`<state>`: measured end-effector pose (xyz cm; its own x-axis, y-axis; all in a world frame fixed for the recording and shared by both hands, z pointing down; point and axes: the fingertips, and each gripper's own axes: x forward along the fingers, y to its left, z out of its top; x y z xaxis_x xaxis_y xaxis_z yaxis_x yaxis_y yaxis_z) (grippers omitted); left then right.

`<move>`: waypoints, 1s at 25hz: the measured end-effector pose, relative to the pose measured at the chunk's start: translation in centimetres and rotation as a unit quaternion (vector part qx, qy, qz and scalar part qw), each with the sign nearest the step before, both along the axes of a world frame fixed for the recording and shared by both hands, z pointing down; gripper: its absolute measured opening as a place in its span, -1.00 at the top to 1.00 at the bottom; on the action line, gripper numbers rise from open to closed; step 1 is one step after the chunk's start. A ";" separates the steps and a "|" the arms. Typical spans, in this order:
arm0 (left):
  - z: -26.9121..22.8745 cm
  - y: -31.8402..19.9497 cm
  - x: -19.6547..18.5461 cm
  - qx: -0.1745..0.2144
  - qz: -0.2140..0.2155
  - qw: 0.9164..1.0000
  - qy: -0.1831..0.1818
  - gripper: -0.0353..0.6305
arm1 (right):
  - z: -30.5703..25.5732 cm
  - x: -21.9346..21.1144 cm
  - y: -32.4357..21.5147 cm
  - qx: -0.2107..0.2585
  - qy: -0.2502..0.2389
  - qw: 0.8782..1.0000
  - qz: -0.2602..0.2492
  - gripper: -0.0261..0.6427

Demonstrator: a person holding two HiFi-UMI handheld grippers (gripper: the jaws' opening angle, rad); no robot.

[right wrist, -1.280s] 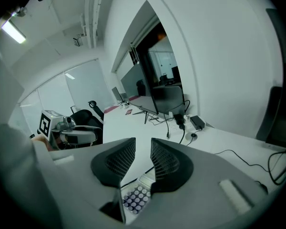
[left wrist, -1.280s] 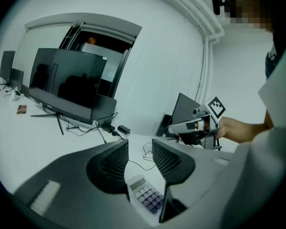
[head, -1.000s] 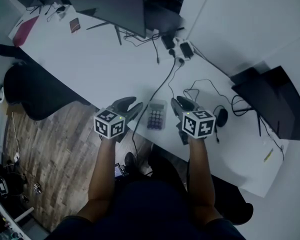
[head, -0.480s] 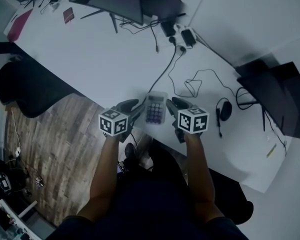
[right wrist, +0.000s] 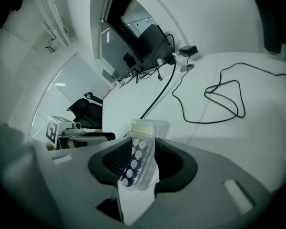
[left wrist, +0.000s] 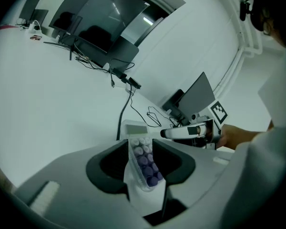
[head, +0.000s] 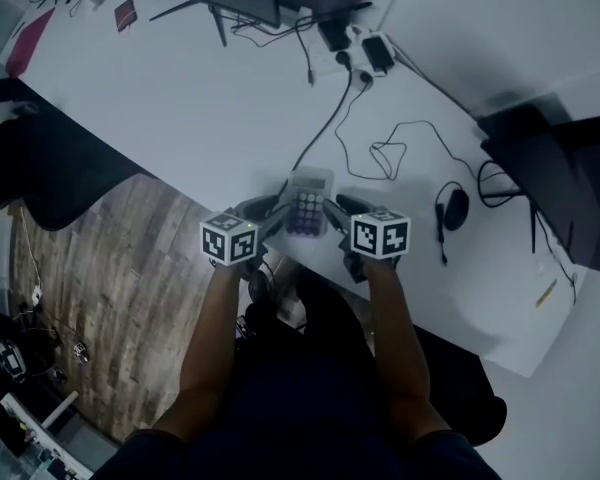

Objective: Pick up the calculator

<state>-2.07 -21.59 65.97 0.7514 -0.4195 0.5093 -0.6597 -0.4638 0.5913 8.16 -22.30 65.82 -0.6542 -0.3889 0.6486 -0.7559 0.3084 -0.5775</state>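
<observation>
A second ago the calculator (head: 308, 204) lay flat by the near edge of the surface (head: 180, 98), with my two grippers standing off on either side of it. Now both have come in and taken it. My left gripper (head: 273, 214) has its jaws drawn narrow onto the calculator's left side, and in the left gripper view the keyed body stands edge-on between the two dark pads with the display end poking out beyond them. My right gripper (head: 337, 210) has done the same from the other side: its view shows the rows of keys wedged between its jaws, again with the display clear of the tips. In the head view the calculator has also moved a little further in from that near edge, towards the black cable (head: 325, 133) that runs back across the surface, and it looks slightly larger than before. I take that to mean it is coming up off the surface, though I cannot tell for certain that there is air beneath it. If so, the grasp itself is done and only the lift is left to finish. With two grippers sharing one small, smooth case, I judge they should rise evenly, or it could twist or slip out of one pair of pads.
</observation>
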 end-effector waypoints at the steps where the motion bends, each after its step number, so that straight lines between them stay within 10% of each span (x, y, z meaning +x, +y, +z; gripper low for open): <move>1: 0.3 0.1 0.1 -0.003 0.001 1.000 -0.001 0.42 | 0.3 -0.1 0.2 -0.005 -0.004 1.000 0.000 0.53; 25: 3.0 1.0 1.7 -0.046 0.032 0.998 -0.027 0.36 | 3.6 -2.2 1.8 -0.058 -0.061 0.996 0.002 0.46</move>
